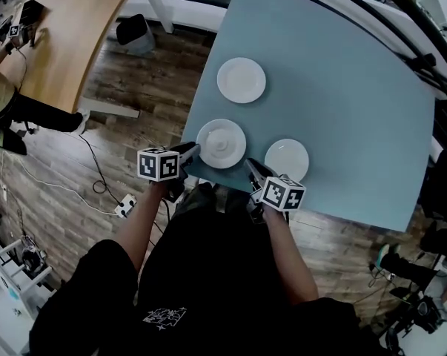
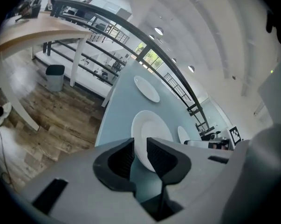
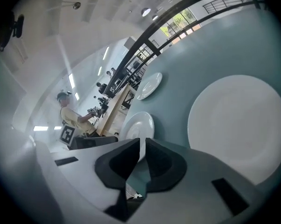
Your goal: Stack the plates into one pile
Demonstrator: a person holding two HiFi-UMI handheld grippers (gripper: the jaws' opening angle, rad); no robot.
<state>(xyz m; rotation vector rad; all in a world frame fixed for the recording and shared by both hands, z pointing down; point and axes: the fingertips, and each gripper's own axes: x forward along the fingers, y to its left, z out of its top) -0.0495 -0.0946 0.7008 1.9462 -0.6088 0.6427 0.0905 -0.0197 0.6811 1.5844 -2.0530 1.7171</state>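
Three white plates lie apart on the blue-grey table (image 1: pixel 342 87): a far plate (image 1: pixel 241 80), a middle plate (image 1: pixel 222 143) near the front edge, and a smaller plate (image 1: pixel 287 159) to its right. My left gripper (image 1: pixel 191 151) hovers at the middle plate's left rim, its jaws a little apart with nothing between them. In the left gripper view (image 2: pixel 140 146) the middle plate (image 2: pixel 152 132) lies just beyond the jaws. My right gripper (image 1: pixel 250 166) is shut and empty, between the middle and smaller plates. In the right gripper view (image 3: pixel 141 146) the smaller plate (image 3: pixel 240 120) lies close at the right.
A wooden table (image 1: pixel 67 35) stands at the upper left with a grey bin (image 1: pixel 136 34) beside it. Cables and a power strip (image 1: pixel 124 206) lie on the wood floor. A person (image 1: pixel 1 102) is at the far left. A black railing runs behind the table.
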